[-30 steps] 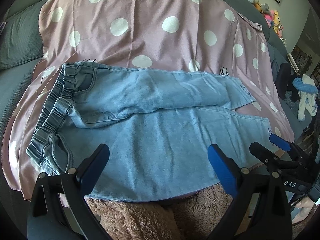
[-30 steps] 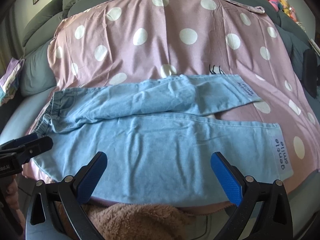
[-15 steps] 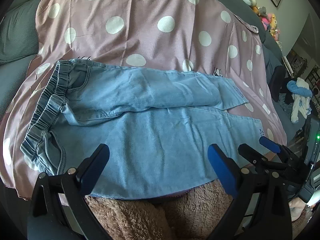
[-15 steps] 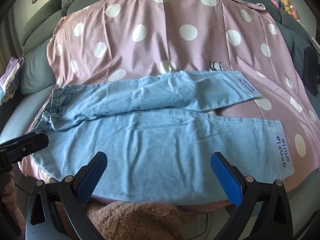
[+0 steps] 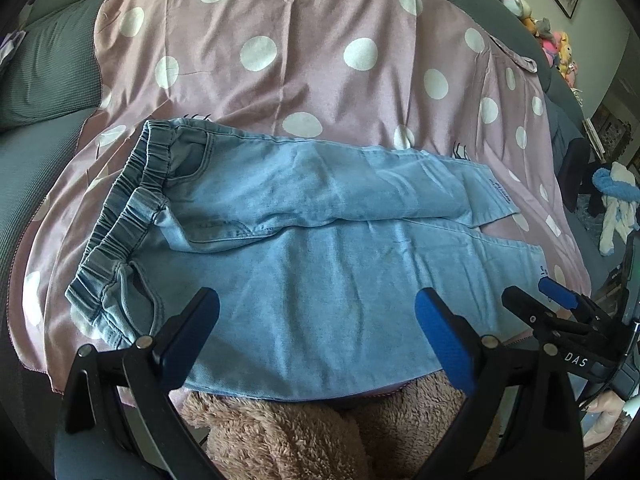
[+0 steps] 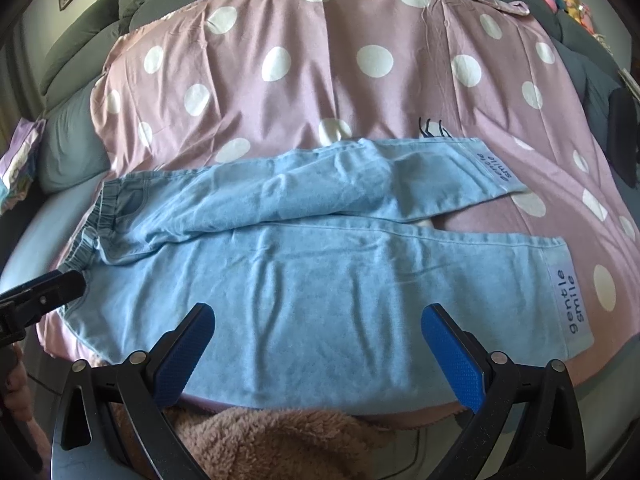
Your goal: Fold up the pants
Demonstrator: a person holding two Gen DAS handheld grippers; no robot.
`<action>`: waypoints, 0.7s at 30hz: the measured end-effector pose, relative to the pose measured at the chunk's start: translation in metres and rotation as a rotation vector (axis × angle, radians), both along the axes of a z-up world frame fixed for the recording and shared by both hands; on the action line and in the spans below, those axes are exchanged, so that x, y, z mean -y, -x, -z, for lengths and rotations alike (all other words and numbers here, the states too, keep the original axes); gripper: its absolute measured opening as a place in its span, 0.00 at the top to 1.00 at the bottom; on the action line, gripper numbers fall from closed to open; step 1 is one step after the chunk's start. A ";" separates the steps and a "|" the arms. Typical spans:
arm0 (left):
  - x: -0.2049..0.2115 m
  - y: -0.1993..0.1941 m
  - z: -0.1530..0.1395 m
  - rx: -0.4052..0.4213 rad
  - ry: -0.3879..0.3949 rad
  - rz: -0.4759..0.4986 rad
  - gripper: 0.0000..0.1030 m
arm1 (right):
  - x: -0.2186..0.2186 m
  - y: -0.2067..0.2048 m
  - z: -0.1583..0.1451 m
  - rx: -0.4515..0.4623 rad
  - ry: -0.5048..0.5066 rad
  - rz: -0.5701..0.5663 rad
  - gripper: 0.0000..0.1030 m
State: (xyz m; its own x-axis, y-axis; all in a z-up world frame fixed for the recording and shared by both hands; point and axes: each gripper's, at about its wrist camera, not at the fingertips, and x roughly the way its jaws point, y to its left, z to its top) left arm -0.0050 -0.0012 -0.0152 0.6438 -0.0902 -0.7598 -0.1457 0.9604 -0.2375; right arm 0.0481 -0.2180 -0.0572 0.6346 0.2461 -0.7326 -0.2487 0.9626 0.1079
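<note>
Item: light-blue denim pants [image 5: 312, 264] [image 6: 320, 272], laid flat and lengthwise on a mauve sheet with white polka dots [image 5: 304, 52] [image 6: 320, 48], unfolded. We record the elastic waistband [image 5: 124, 216] at the left and both hems at the right; the near leg's cuff carries the printed words "gentle smile" [image 6: 570, 300], and the far leg lies angled slightly away from it, leaving a narrow wedge of sheet between the cuffs. We find our left gripper [image 5: 316, 332] hovering over the near leg toward the waistband end, its blue-padded fingers spread wide and holding nothing. Our right gripper [image 6: 318, 348] hovers over the near leg's lower edge, likewise spread and empty. A brown fleecy fabric [image 5: 304, 432] [image 6: 280, 440] fills the foreground below both tools.
</note>
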 end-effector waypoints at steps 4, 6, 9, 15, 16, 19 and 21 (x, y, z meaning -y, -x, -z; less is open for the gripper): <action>0.001 0.000 0.001 -0.009 -0.014 -0.002 0.05 | 0.000 -0.001 0.001 -0.004 -0.003 0.004 0.00; 0.003 0.000 0.002 -0.014 -0.022 -0.006 0.06 | 0.002 -0.001 0.002 -0.006 -0.007 0.005 0.00; 0.004 0.000 0.001 -0.015 -0.030 -0.012 0.06 | 0.002 -0.002 0.002 -0.007 -0.010 0.006 0.00; 0.005 0.001 0.001 -0.016 -0.046 -0.013 0.06 | 0.008 -0.003 0.004 -0.012 -0.023 0.019 0.00; 0.004 0.001 0.001 -0.017 -0.046 -0.016 0.06 | 0.009 -0.003 0.005 -0.014 -0.026 0.021 0.00; 0.002 0.001 0.002 -0.019 -0.045 -0.024 0.06 | 0.012 -0.003 0.006 -0.018 -0.032 0.032 0.00; 0.001 0.002 0.003 -0.022 -0.043 -0.029 0.06 | 0.014 -0.003 0.006 -0.022 -0.035 0.037 0.00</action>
State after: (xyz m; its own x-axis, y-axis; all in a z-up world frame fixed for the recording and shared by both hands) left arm -0.0066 -0.0018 -0.0178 0.6286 -0.0389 -0.7768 -0.1786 0.9648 -0.1929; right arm 0.0516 -0.2323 -0.0636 0.6279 0.2483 -0.7377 -0.2099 0.9667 0.1467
